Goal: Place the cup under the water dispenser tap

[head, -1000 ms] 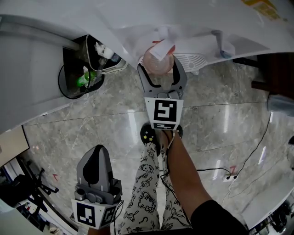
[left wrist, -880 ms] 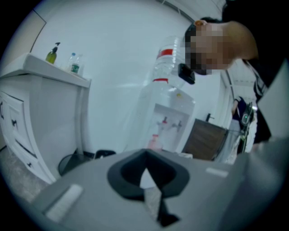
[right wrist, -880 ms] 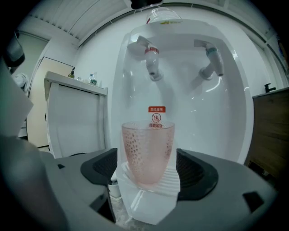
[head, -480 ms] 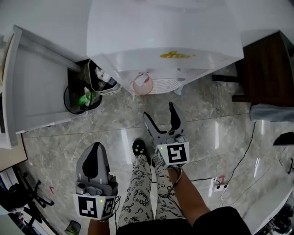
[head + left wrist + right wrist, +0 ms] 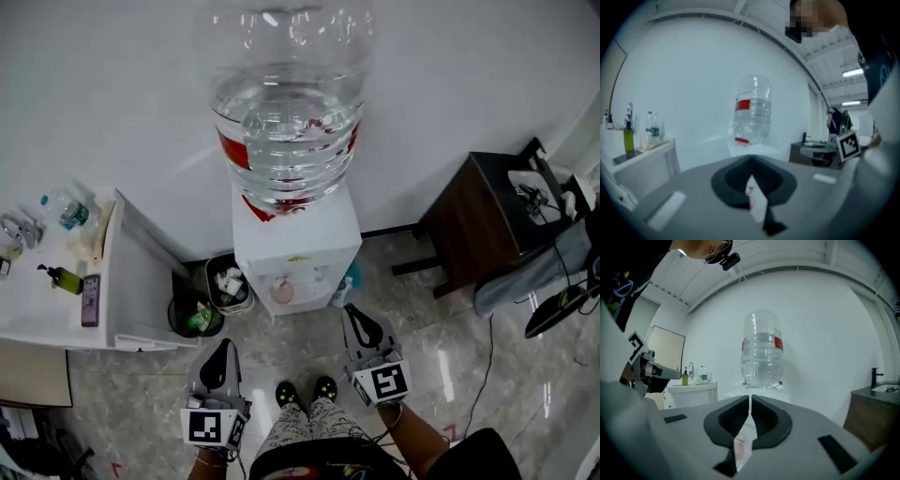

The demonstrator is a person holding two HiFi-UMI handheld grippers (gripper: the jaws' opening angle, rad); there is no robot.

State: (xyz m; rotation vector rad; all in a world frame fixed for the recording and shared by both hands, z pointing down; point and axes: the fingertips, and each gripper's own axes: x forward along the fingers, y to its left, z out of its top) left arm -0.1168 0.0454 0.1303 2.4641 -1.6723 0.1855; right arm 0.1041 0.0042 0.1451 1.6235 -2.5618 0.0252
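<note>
The pale pink cup stands in the recess of the white water dispenser, below its taps. A large clear water bottle sits upside down on top of the dispenser. Both grippers hang in front of the dispenser, well back from the cup. My left gripper is shut and empty, its jaws meeting in the left gripper view. My right gripper is also shut with nothing in it. Both gripper views look level at the bottle; the cup is hidden in them.
A black waste bin and a small lined bin stand left of the dispenser. A white counter with bottles is at the far left. A dark wooden side table stands to the right. The person's feet are on the marble floor.
The right gripper let go of the cup, drew back from the dispenser and shut. Both grippers rose, and the head view lifted to take in the whole dispenser and bottle.
</note>
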